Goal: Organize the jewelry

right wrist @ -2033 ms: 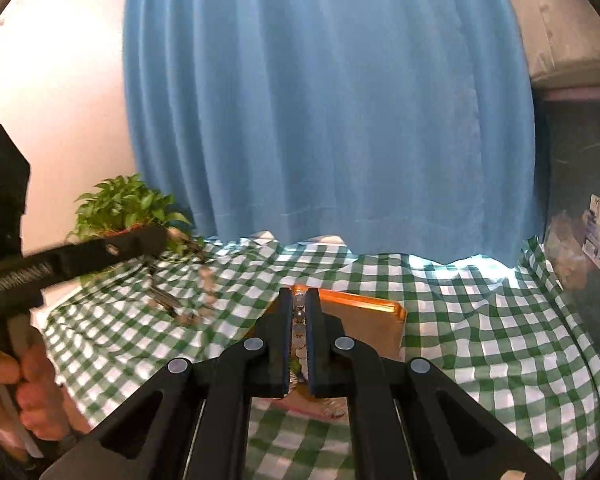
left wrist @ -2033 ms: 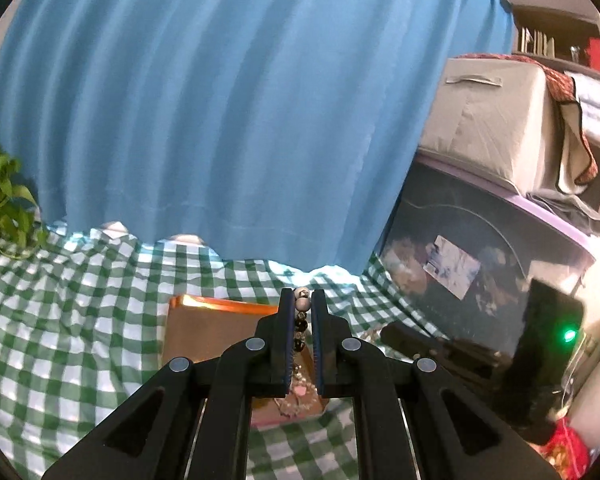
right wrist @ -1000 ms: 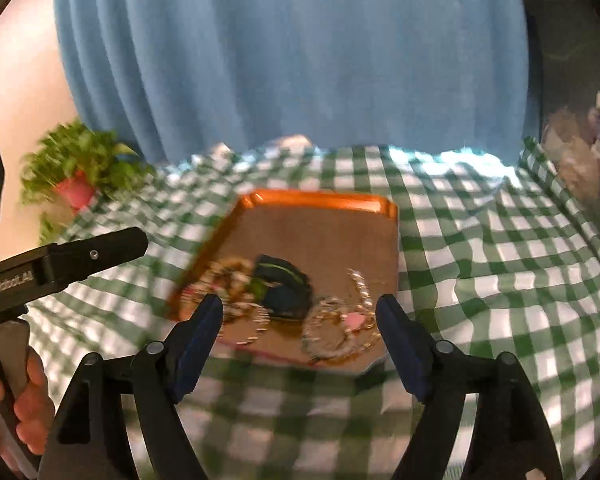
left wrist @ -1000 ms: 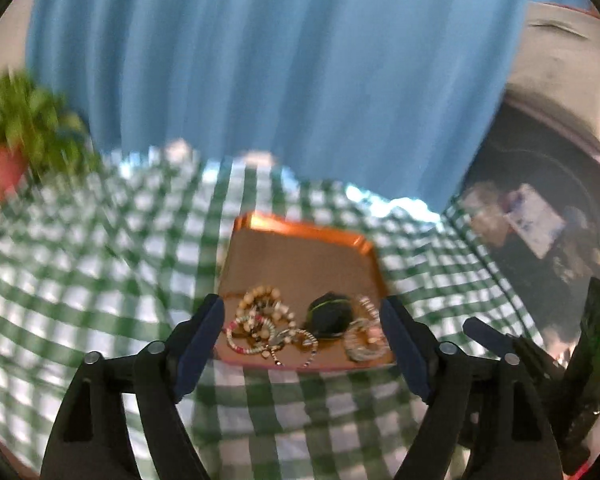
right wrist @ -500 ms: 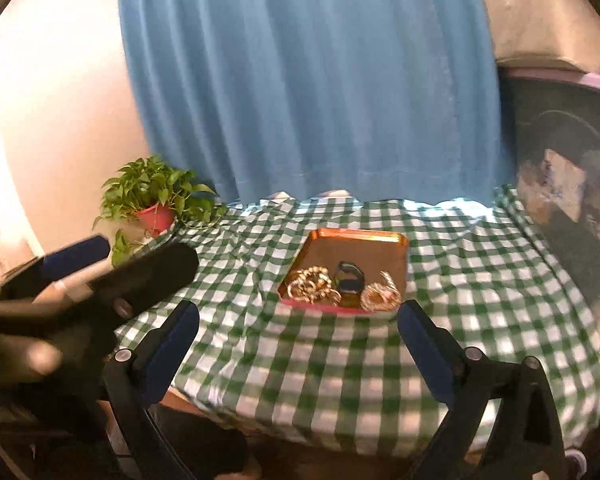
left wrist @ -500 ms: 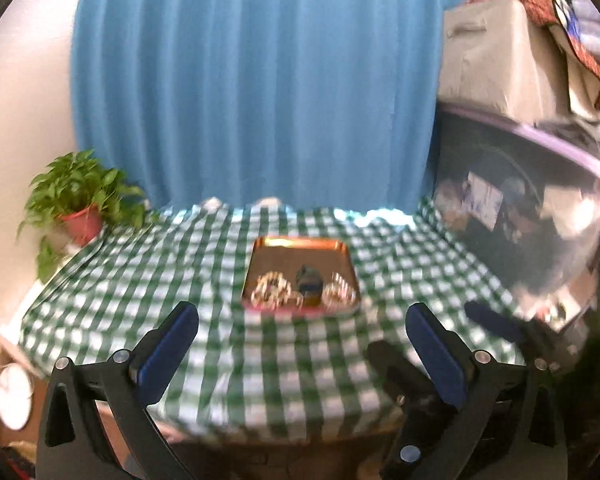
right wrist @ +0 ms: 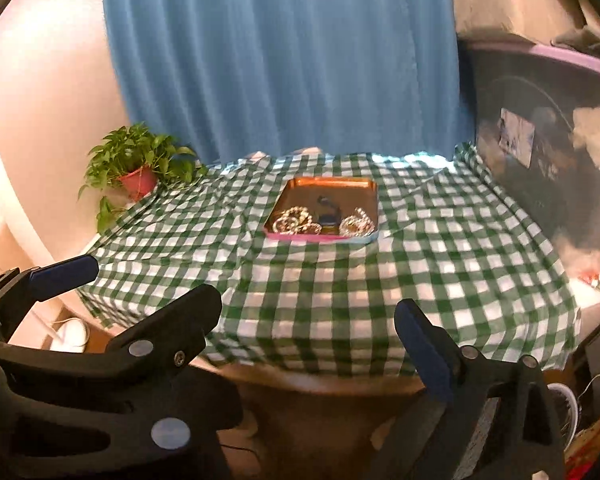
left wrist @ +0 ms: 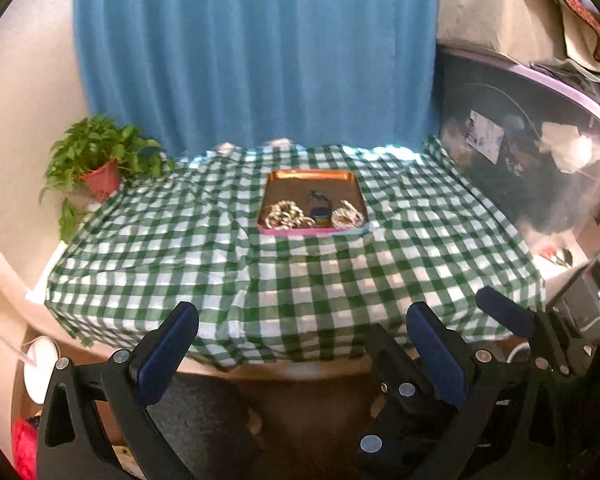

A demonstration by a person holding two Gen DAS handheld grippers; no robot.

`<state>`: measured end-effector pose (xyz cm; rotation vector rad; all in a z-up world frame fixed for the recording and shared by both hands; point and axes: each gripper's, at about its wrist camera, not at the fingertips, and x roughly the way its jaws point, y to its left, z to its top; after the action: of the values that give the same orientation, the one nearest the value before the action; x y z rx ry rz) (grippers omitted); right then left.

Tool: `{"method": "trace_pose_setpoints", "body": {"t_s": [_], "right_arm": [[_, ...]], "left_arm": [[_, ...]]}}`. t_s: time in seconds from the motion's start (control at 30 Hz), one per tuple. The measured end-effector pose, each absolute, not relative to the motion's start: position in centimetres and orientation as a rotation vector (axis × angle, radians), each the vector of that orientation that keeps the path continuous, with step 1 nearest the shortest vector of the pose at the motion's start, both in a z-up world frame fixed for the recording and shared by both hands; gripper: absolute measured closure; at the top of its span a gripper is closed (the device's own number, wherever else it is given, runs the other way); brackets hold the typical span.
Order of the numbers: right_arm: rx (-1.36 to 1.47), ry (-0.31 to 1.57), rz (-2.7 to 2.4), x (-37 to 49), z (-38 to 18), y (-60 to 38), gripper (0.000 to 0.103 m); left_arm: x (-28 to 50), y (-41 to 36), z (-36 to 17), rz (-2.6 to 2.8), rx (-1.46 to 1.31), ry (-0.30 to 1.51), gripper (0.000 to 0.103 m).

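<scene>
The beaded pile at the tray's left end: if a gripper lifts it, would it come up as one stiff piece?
Probably not. The beaded pile looks like several looped strands heaped together, so it would likely droop and drag neighbours along. Beads look round and smooth, so a pinch may slip. It lies inside the tray, whose raised rim should stop it when pushed.

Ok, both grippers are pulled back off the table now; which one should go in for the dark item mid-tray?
Marginally the left gripper: the tray and dark item sit centred between its open, empty fingers. The right gripper, also open and empty, is equally far.
</scene>
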<state>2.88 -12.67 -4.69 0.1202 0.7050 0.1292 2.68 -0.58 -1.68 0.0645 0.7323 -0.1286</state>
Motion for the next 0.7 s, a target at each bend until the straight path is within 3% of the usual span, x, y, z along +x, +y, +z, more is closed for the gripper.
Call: {"method": "trace_pose_setpoints", "body": {"t_s": [0.7], "right_arm": [[0.107, 0.711, 0.128, 2.74, -4.6, -11.78, 0.007]], "left_arm": [[3.08, 0.12, -1.58, -0.115, 0.063, 0.735, 0.0]]}}
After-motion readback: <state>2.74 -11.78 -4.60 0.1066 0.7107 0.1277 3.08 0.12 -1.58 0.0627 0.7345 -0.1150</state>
